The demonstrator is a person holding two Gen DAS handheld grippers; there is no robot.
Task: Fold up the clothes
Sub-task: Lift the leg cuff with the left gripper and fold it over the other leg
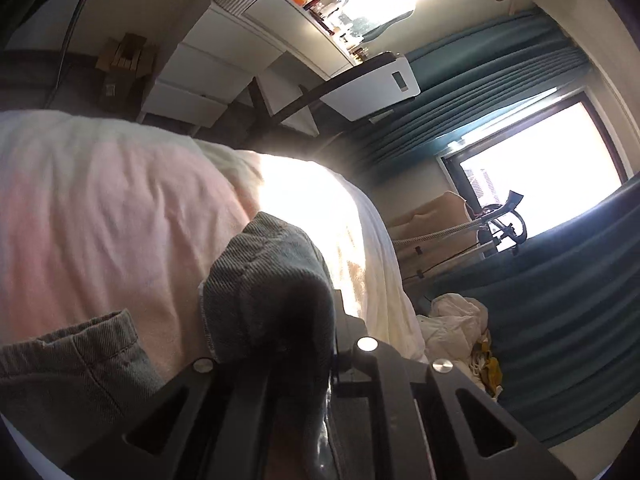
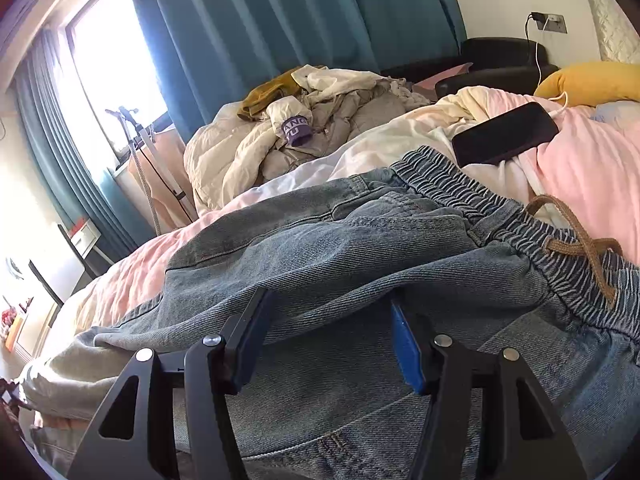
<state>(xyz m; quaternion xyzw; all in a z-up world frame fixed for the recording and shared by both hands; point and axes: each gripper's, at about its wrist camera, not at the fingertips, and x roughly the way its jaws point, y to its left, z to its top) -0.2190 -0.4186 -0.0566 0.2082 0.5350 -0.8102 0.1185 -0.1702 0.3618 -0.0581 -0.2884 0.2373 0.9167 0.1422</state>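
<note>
The jeans [image 2: 360, 248] are coarse twill denim, faded and matt, with a ribbed elastic waistband and a braided cloth drawstring [image 2: 580, 240]. Under them, the bedsheet [image 2: 580, 168] is soft, crumpled cloth. The far phone [image 2: 504, 134] is glossy (smooth black glass, apparently).

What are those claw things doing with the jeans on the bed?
A person is folding jeans on the pink bedspread, with a gripper in each hand. The left gripper has a bunch of denim between its jaws. The right gripper rests on the jeans near the waistband, jaws apart, with a fold of denim between them. A phone lies nearby.
</note>
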